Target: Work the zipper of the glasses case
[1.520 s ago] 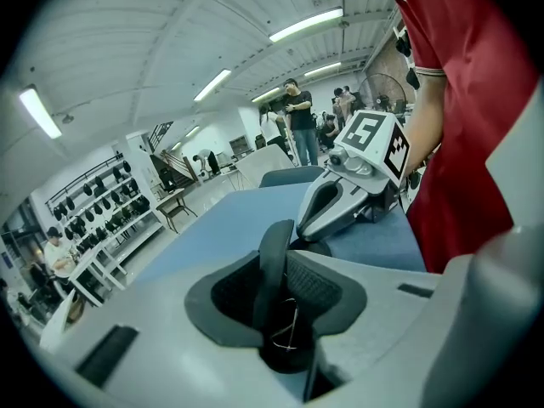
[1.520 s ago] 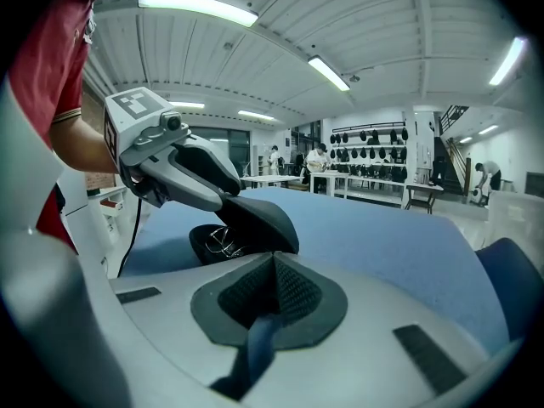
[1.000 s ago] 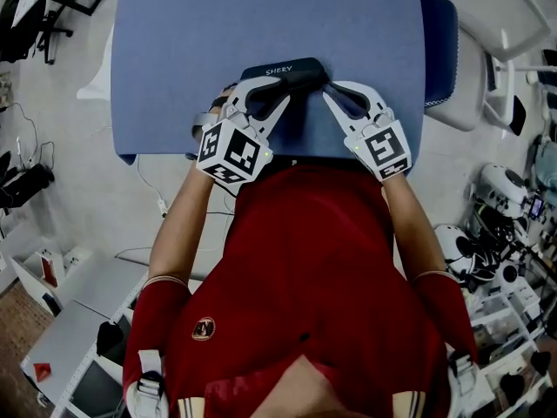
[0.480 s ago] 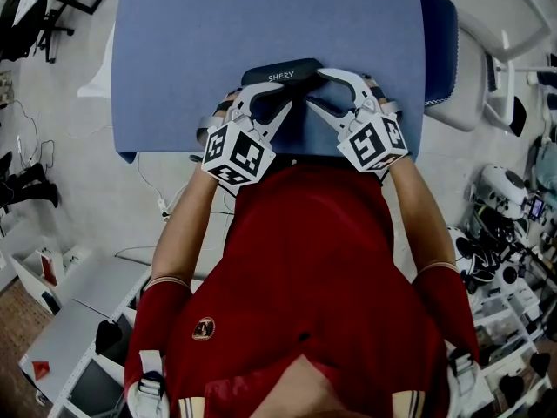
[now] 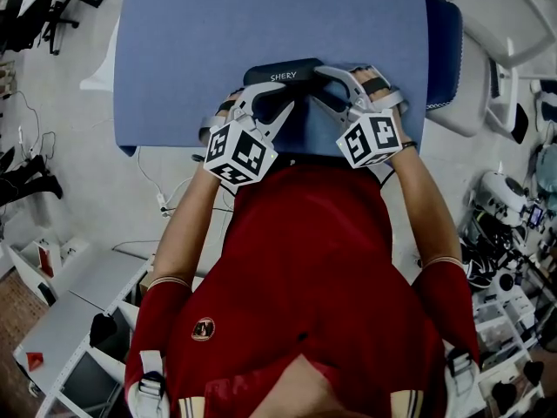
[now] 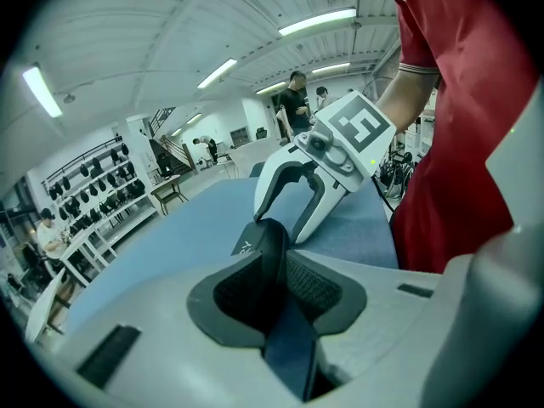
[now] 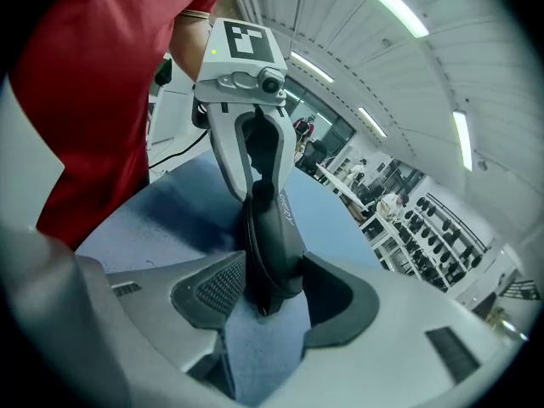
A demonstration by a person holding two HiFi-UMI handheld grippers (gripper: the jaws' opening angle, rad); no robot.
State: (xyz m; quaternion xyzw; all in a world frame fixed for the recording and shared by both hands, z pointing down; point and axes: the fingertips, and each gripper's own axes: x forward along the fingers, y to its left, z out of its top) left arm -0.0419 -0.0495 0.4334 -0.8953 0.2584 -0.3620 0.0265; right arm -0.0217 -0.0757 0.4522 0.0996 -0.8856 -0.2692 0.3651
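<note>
A dark glasses case point(image 5: 283, 75) lies across the near part of the blue table point(image 5: 191, 33). My left gripper point(image 5: 273, 92) is shut on the case's left end; in the left gripper view the case point(image 6: 269, 257) sits pinched between both pads. My right gripper point(image 5: 315, 88) is at the case's right end, and its jaws have just been opening. In the right gripper view the case point(image 7: 272, 240) lies between the wide pads with a gap beside it. A small zipper pull point(image 7: 261, 306) hangs at its near end.
The table's near edge point(image 5: 174, 151) runs just under both grippers, against the person's red shirt. A blue chair point(image 5: 444, 46) stands at the table's right. Boxes, cables and gear lie on the floor at both sides. Shelves and people show far behind.
My right gripper has rolled over and its jaws have spread wide around the case's right end. My left gripper and the case have stayed put.
</note>
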